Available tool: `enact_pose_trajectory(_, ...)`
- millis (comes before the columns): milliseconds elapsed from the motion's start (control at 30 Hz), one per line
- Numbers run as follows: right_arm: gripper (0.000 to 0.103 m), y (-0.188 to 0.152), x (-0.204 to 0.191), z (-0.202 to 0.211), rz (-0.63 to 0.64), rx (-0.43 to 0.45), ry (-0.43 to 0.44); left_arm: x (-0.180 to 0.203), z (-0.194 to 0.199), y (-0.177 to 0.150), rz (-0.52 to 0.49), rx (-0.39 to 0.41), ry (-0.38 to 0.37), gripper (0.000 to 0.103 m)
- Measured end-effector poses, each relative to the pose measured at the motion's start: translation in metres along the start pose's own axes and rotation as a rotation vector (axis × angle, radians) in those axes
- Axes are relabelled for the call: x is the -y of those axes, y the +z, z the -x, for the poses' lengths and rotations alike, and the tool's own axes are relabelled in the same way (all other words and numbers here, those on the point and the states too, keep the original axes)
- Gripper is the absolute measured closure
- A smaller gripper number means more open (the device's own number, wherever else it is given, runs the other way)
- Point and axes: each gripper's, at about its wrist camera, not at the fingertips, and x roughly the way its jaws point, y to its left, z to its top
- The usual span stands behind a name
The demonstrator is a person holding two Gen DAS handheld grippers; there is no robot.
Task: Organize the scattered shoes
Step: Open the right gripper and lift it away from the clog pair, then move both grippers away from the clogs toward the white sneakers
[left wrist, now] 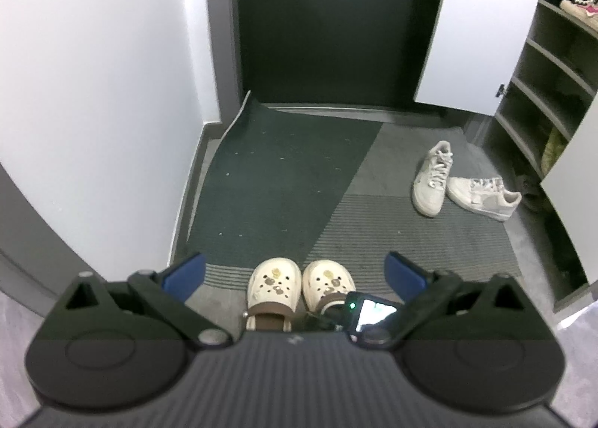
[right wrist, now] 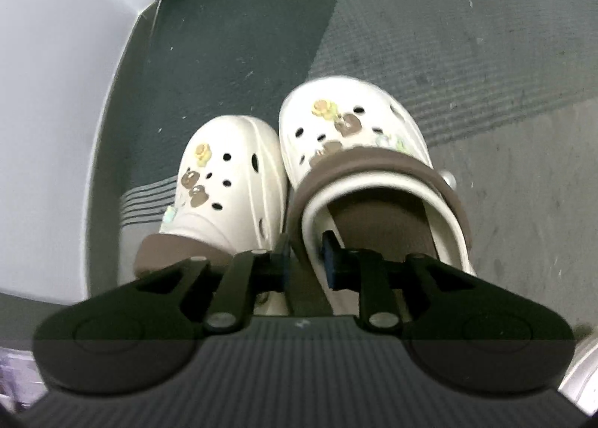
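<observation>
Jaws of right gripper [right wrist: 305,254] pinch right clog's [right wrist: 358,166] rim, angled steeply downward.

Left clog's [right wrist: 224,181] heel hidden behind the right gripper [right wrist: 306,256]

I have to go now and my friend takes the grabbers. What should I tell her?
Right gripper: shut on the right clog's inner wall and strap.
Left gripper: open, holding nothing, above the clogs.
Left clog sits beside the right one on the mat.
Two sneakers lie crooked near the open shoe shelf.
Left: line up the clogs, then tidy the sneakers.
</observation>
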Motion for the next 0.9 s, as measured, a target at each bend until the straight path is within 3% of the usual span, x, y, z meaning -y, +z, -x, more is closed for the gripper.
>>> enact_pose_trajectory(133,0.078,0.003,0.001,0.028,0.049,-0.036,-0.042,0.009,0.009,-0.001,-0.002,0.013,-0.039,0.000)
enact_pose_trajectory(333,0.078,0.028,0.011,0.112,0.111,-0.016,-0.199,0.023,0.019,-0.007,-0.020,0.011,-0.102,0.000)
enact_pose_trajectory(567,0.078,0.040,0.060,0.275,-0.033,0.153,-0.341,0.057,0.027,-0.021,-0.135,0.007,-0.186,0.000)
enact_pose_trajectory(700,0.078,0.021,0.073,0.359,-0.105,0.299,-0.317,0.076,0.026,-0.028,-0.169,-0.027,-0.247,0.000)
enact_pose_trajectory(733,0.074,0.013,0.076,0.376,-0.123,0.330,-0.304,0.083,0.026,-0.031,-0.184,-0.031,-0.257,0.000)
enact_pose_trajectory(800,0.066,-0.005,0.081,0.406,-0.155,0.391,-0.270,0.098,0.028,-0.039,-0.214,-0.032,-0.268,0.000)
enact_pose_trajectory(900,0.064,-0.030,0.087,0.435,-0.182,0.464,-0.258,0.116,0.029,-0.049,-0.250,-0.039,-0.279,0.000)
